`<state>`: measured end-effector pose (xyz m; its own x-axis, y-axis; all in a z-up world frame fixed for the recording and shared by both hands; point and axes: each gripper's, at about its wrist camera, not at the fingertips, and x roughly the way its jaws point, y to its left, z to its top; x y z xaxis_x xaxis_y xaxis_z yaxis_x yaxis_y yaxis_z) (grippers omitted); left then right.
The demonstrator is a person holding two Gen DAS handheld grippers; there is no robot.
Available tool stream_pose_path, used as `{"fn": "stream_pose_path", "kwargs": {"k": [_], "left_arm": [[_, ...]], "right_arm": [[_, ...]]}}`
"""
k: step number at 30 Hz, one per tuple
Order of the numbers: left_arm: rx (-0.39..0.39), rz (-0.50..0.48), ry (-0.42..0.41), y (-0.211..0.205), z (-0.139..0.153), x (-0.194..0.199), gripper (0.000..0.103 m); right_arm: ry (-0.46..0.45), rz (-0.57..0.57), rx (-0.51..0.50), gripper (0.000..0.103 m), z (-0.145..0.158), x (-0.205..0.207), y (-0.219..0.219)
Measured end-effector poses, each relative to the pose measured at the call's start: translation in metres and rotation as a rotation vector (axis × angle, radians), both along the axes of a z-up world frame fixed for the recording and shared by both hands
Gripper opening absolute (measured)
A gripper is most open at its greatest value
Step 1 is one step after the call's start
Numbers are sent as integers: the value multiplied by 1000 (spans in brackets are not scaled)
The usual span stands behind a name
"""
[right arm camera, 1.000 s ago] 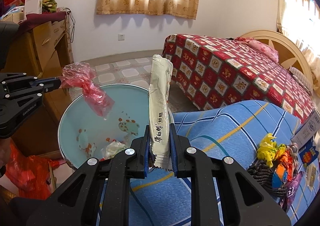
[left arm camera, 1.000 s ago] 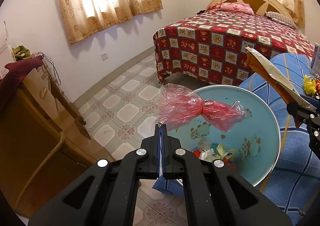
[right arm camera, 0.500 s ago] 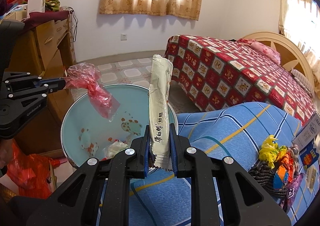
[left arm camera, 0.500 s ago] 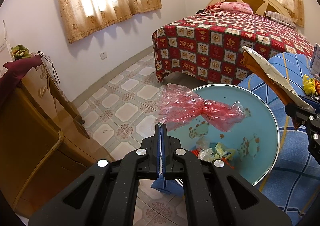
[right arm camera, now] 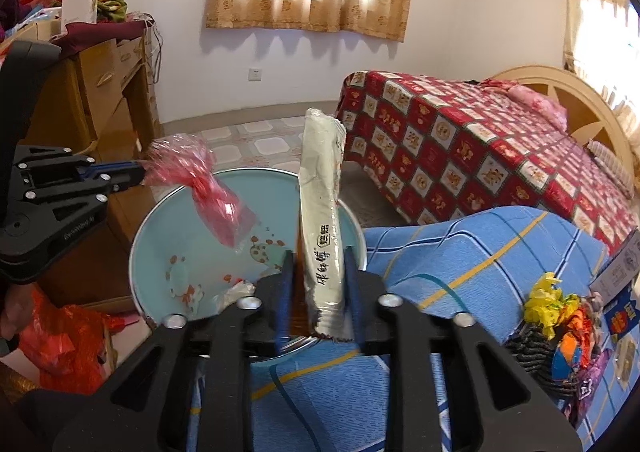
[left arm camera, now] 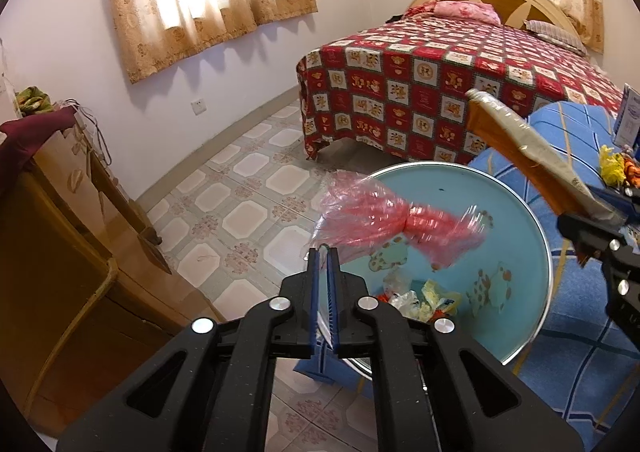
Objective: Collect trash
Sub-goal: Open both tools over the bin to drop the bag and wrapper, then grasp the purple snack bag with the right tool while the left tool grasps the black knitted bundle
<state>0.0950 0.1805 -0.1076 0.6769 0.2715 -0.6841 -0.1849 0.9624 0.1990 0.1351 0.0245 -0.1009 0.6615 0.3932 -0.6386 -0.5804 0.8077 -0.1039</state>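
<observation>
My left gripper [left arm camera: 322, 252] hovers at the near rim of a light blue basin [left arm camera: 460, 188] printed with cartoon animals. Its jaws are opening; a thin clear edge of the red plastic wrapper [left arm camera: 384, 216] still lies in the narrow gap, and the wrapper is blurred over the basin. My right gripper [right arm camera: 318, 252] is at the basin's [right arm camera: 180, 236] right rim. Its jaws are opening too, with a long cream snack wrapper [right arm camera: 320, 204] standing upright between them and slim gaps at both pads. The right wrist view also shows the left gripper [right arm camera: 138, 172] with the red wrapper [right arm camera: 208, 192] at its tip.
Crumpled wrappers [left arm camera: 416, 300] lie in the basin's bottom. A blue checked cloth [right arm camera: 480, 252] covers the surface to the right, with a dark basket [right arm camera: 532, 348] of coloured wrappers on it. Behind is a red-quilted bed [left arm camera: 440, 84]; a wooden cabinet [left arm camera: 60, 252] stands left, a red bag [right arm camera: 68, 340] on the floor.
Both grippers' jaws have parted from shut. The red wrapper now blurs and hangs looser over the basin; the cream wrapper stands loose between the right jaws. Neither hand has moved much.
</observation>
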Motion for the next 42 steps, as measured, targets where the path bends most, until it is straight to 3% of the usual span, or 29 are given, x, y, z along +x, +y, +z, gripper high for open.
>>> {"fn": "stream_pose_path", "kwargs": {"k": [1,4,12,18,23,28,37,40,42], "left_arm": [[-3,-7,1,-2,-1,-1,13],[-8,-14,-6,-6,-1,-3,48],[-2,-33,19,-14,-8,-3,57],[-2,-59,55,-27,-19,1,64],[13,-112,80,-56,-29,4,71],[25,-171,72,-96,-29,13,72],[16,-247,38,-152,-21,26,72],[-1,-269,39,-164,-20,30,72],[-4,-290,36,-171,-18,30,72]], "right_arm": [[2,0,1,34,0,0,0],[6,-10,7,43,-1,0,-3],[6,-66,27,53,2,-7,-23],[2,-265,49,53,9,-22,-97],[7,-527,45,55,10,-32,-181],[94,-684,57,60,-6,-22,-232],[295,-679,169,60,-43,6,-259],[287,-674,180,32,-39,1,-266],[274,-669,192,22,-37,-8,-270]]}}
